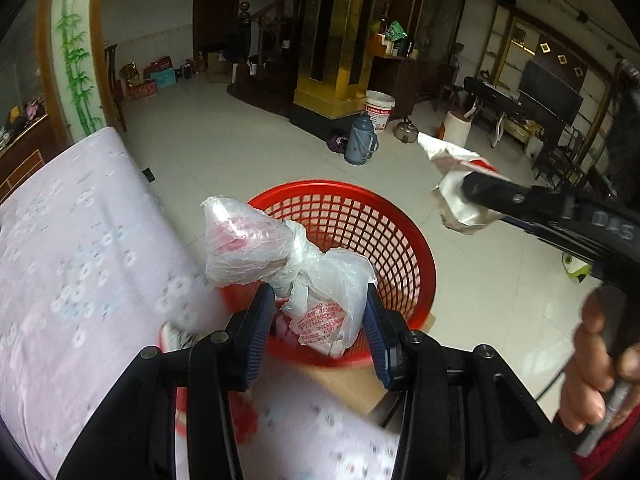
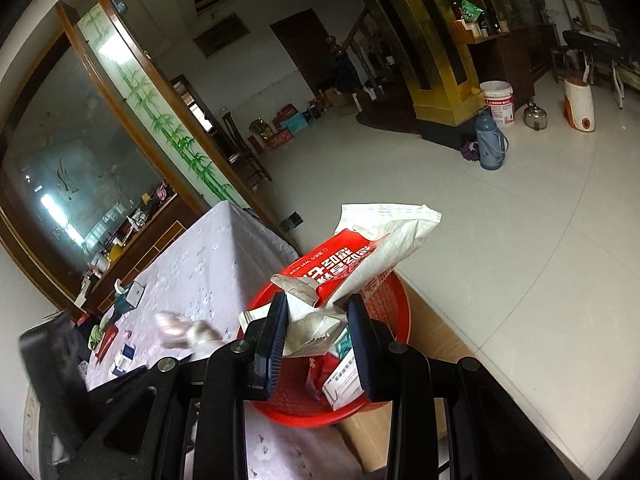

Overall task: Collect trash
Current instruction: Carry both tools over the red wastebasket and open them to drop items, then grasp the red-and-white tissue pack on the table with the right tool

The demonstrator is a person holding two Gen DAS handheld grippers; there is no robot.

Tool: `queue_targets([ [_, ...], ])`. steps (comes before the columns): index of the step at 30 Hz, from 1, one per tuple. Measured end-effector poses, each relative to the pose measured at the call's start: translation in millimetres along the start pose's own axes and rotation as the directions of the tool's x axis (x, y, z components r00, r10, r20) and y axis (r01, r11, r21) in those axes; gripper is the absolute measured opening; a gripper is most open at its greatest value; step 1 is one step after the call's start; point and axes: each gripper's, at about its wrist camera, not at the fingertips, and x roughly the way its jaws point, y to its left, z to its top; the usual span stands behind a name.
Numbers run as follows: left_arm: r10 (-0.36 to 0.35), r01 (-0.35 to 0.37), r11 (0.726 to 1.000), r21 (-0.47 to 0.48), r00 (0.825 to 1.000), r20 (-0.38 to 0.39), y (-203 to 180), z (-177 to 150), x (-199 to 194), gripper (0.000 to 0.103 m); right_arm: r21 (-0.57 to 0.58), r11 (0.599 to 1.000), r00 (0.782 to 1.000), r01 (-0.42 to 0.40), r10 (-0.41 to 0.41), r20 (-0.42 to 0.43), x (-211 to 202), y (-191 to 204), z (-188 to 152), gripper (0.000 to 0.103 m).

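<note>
In the left wrist view my left gripper (image 1: pixel 318 296) is shut on a knotted clear plastic bag (image 1: pixel 248 240) with pink stuff inside. The bag hangs over the near rim of a red mesh basket (image 1: pixel 360 204). My right gripper (image 2: pixel 317 302) is shut on a crumpled red-and-white wet-wipes packet (image 2: pixel 360 256), held above the same basket (image 2: pixel 400 320). From the left view, the right gripper (image 1: pixel 470 190) comes in from the right with the packet (image 1: pixel 448 160) sticking out, level with the basket's right side. Some packaging (image 2: pixel 340 380) lies inside the basket.
A table under a pale flowered cloth (image 1: pixel 72 260) lies left of the basket, with small items (image 2: pixel 120 320) at its far end. The basket rests on a brown box (image 2: pixel 432 344). On the tiled floor beyond stand a blue thermos (image 1: pixel 362 144), white bucket (image 1: pixel 380 108) and kettle (image 1: pixel 406 130).
</note>
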Motion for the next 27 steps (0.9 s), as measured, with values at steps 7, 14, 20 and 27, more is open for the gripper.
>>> queue_targets([
  [7,-0.012,0.012,0.999,-0.050,1.000,0.011,7,3,3,0.068,-0.004,1.000,1.000,-0.006,0.006,-0.008,10,-2,7,0.034],
  [14,0.025,-0.020,0.997,-0.081,0.997,0.068,29,-16,-52,0.069,-0.034,0.999,0.998,-0.014,0.012,-0.064,35,10,-2,0.035],
  [20,0.073,-0.063,0.992,-0.111,0.993,0.088,58,-42,-95,0.071,-0.094,0.994,0.988,0.055,-0.068,-0.138,66,29,-15,0.065],
  [27,0.147,-0.131,0.977,-0.165,0.986,0.084,104,-86,-131,0.072,-0.111,0.993,0.993,0.028,-0.040,-0.107,41,49,-41,0.065],
])
